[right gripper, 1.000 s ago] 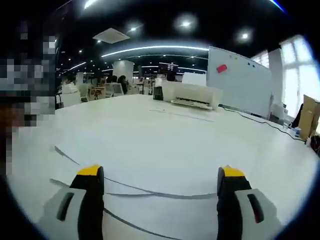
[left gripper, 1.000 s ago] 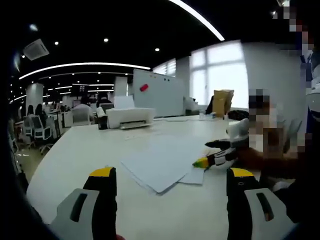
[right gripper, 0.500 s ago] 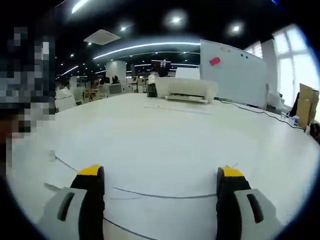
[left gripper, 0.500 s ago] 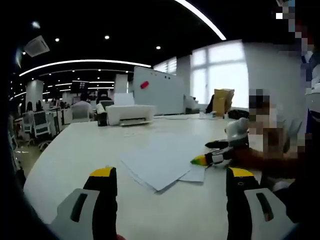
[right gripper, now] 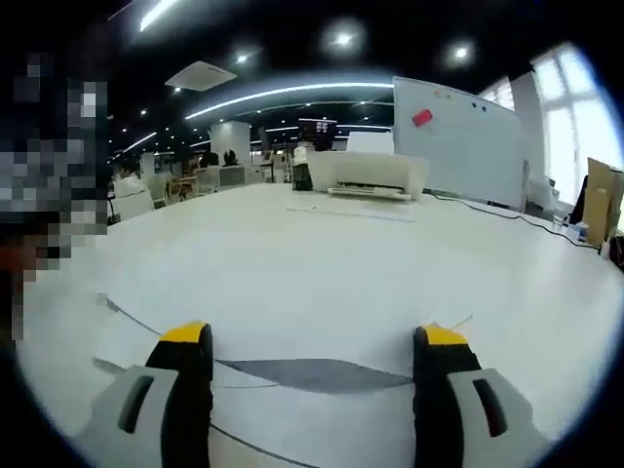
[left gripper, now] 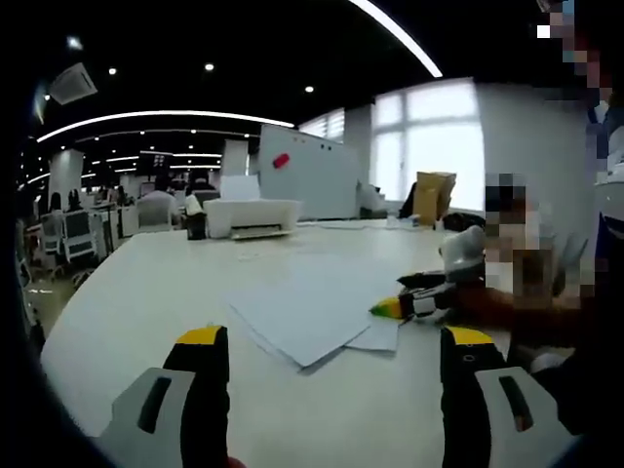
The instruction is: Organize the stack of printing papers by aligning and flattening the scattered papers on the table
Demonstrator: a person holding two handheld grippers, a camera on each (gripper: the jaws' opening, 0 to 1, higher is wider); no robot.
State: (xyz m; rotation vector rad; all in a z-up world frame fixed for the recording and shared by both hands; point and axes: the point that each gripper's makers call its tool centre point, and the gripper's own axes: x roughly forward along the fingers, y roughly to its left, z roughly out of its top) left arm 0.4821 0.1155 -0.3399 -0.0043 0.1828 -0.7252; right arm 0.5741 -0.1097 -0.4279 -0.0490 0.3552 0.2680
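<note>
Left gripper (left gripper: pixel 327 341): jaws wide apart, nothing between them, yellow-tipped fingers (left gripper: pixel 202 336) poised above the white table (left gripper: pixel 146 292) just short of the paper stack. It sits low and roughly level, aimed across the tabletop toward the far end of the room.

Right gripper (left gripper: pixel 405 307), seen in the left gripper view: comes in from the right side, held by a person's hand (left gripper: pixel 468 253) in a light glove, yellow tip touching the right edge of the stack. Its own view shows its jaws (right gripper: pixel 310 341) spread wide, holding nothing; the fingers lie low over the paper, and a top sheet edge is lifted between them, showing a dark shadowed gap beneath. Whether the fingers touch the paper, cannot tell.

Stack of papers (left gripper: pixel 317 312): white sheets lying flat in the middle of the table, fanned and misaligned, lower sheets peeking out at the near and right edges. Long axis runs diagonally, from the near corner pointing toward the left gripper away toward the far right.

Background: white printer (left gripper: pixel 252 216) at the far end of the table, whiteboard (left gripper: pixel 307 180) behind it, cardboard box (left gripper: pixel 434 198) near the window.
</note>
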